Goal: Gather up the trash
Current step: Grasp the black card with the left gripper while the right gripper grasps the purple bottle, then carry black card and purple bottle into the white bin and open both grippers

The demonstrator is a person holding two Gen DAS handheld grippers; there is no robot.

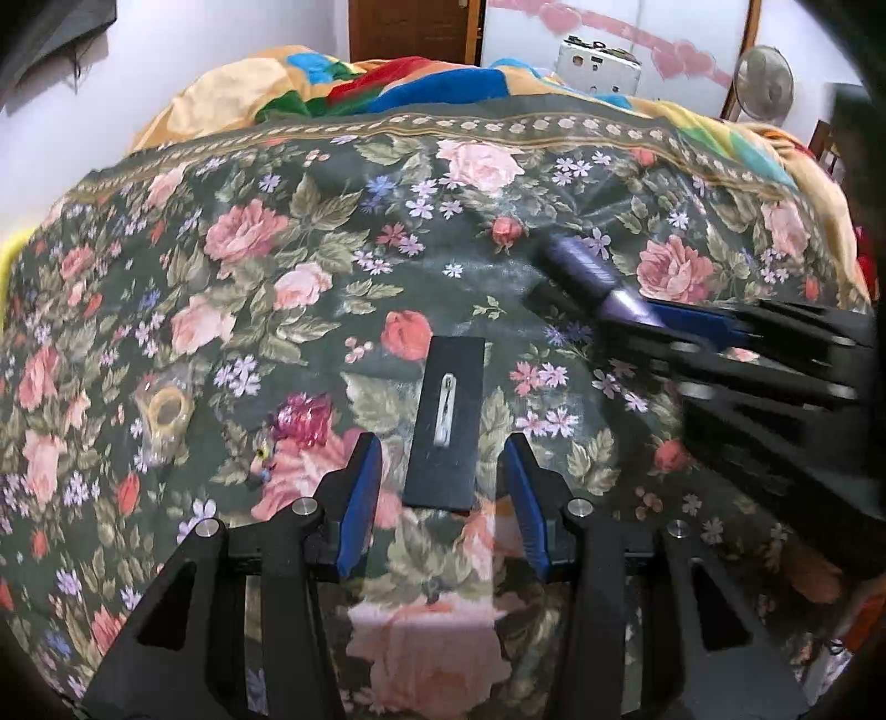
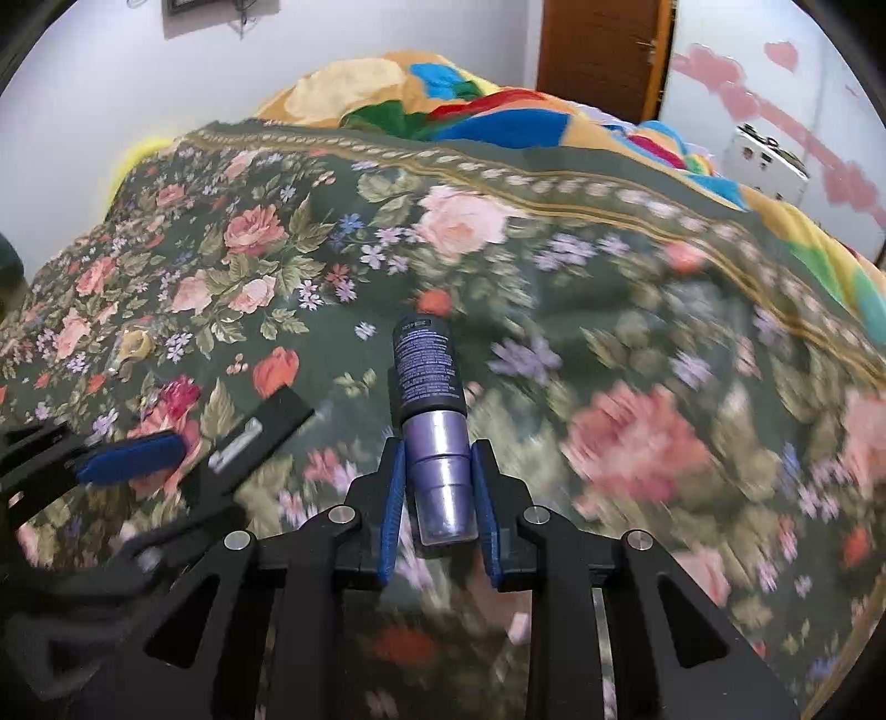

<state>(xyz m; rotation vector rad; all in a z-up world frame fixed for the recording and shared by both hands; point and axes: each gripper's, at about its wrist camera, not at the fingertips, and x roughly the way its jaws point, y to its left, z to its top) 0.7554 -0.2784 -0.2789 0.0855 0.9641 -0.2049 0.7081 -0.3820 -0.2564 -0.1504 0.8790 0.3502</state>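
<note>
My right gripper [image 2: 437,482] is shut on a dark bottle with a silver-purple cap [image 2: 434,437], held above the floral bedspread; it also shows in the left wrist view [image 1: 587,277]. My left gripper [image 1: 443,471] is open, its jaws on either side of a flat black card with a small white item on it [image 1: 446,426], which lies on the bed and also shows in the right wrist view [image 2: 260,432]. A pink crumpled wrapper [image 1: 304,421] and a clear wrapper with a yellow ring [image 1: 163,412] lie to the left.
The dark floral bedspread [image 1: 387,266] covers the bed. A colourful blanket [image 1: 387,88] is bunched at the far end. A white box [image 1: 601,69] and a fan [image 1: 764,83] stand beyond the bed, near a wooden door [image 2: 603,50].
</note>
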